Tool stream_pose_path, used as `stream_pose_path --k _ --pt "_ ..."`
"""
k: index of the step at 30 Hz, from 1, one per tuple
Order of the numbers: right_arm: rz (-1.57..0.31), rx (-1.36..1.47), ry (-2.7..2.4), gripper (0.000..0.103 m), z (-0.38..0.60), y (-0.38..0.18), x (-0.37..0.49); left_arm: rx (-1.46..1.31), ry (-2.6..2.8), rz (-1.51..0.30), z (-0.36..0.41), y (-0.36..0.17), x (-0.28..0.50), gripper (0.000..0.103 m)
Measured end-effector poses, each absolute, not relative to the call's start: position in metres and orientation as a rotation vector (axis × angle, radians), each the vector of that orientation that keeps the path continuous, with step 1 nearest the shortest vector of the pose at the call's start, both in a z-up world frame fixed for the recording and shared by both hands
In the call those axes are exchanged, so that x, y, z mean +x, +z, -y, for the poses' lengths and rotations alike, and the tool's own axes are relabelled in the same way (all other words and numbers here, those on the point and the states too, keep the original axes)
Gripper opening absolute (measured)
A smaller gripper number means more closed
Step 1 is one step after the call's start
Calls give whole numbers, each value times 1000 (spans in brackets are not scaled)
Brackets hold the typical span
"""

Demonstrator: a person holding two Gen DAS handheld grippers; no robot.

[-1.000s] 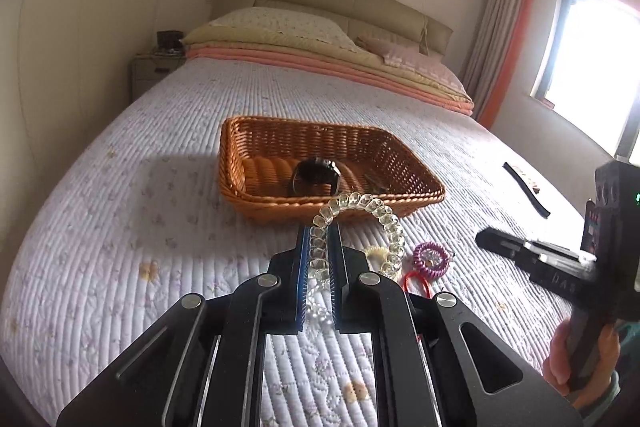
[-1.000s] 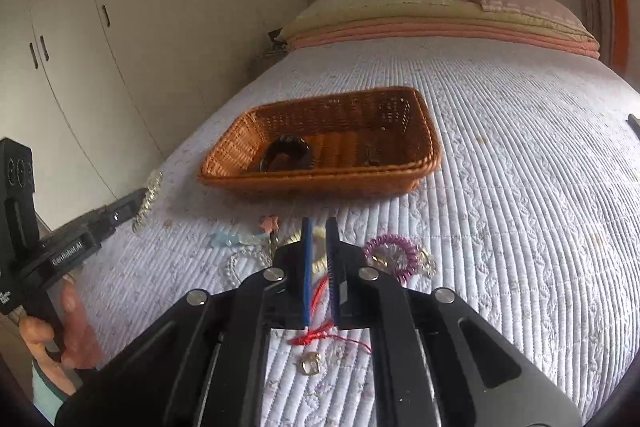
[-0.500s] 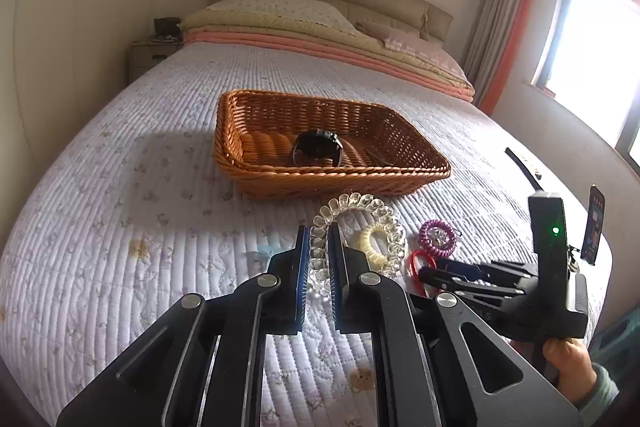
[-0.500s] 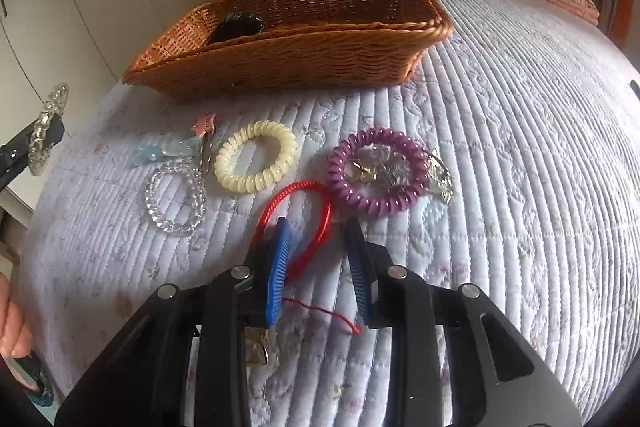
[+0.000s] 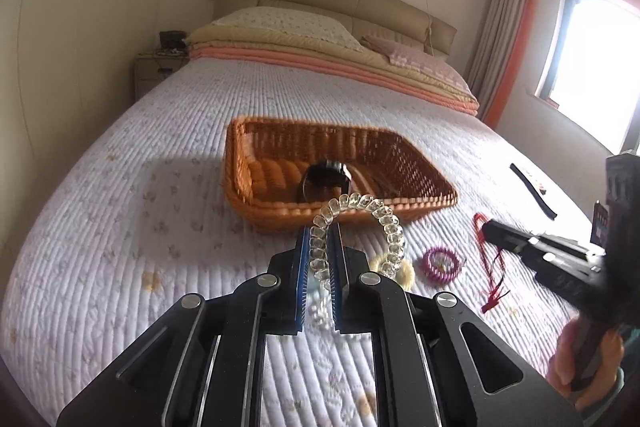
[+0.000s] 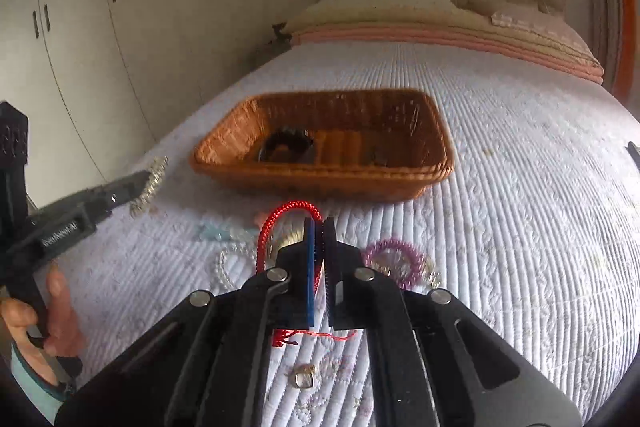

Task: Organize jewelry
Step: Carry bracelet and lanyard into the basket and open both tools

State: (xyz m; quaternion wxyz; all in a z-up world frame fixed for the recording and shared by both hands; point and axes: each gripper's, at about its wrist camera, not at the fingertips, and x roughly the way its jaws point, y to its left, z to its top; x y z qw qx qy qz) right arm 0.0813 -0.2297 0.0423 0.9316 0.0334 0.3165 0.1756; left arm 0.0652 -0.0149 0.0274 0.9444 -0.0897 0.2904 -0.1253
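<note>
My left gripper (image 5: 320, 235) is shut on a clear bead bracelet (image 5: 360, 205), which arches above the bedspread in front of the wicker basket (image 5: 240, 179). A black watch (image 5: 326, 177) lies inside the basket. My right gripper (image 6: 319, 223) has its jaws closing tight on a red cord bracelet (image 6: 276, 223), which is pinched between the pads with its tassel hanging below. The left wrist view shows the right gripper (image 5: 486, 227) at the right with the red cord (image 5: 486, 259) dangling. The right wrist view shows the left gripper (image 6: 140, 183) at the left.
On the quilt near the basket (image 6: 320, 183) lie a purple coil tie (image 6: 394, 261), a cream coil tie (image 5: 404, 273), another clear bracelet (image 6: 224, 267), a pale blue clip (image 6: 216, 235) and a small ring (image 6: 304, 379). A black strap (image 5: 532, 191) lies far right.
My right gripper dipped to the quilt with its jaws spread around the red cord, shut on it and lifted it. The left gripper kept its hold on the clear bracelet.
</note>
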Motion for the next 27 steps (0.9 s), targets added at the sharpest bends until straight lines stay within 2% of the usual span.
stream_pose_path --k 4,9,12,18,27 --pt "-575 53 336 3 230 77 112 -177 -251 -555 18 47 86 7" --pt "-570 39 300 3 224 90 171 -155 -243 -532 28 65 126 7" --pt "-625 33 271 3 221 75 213 -139 -220 -545 35 64 148 7" --pt "-849 70 242 3 216 17 279 -113 -165 -684 43 24 201 7" --pt "-968 40 238 3 213 -26 282 -102 -160 -765 45 -11 213 9"
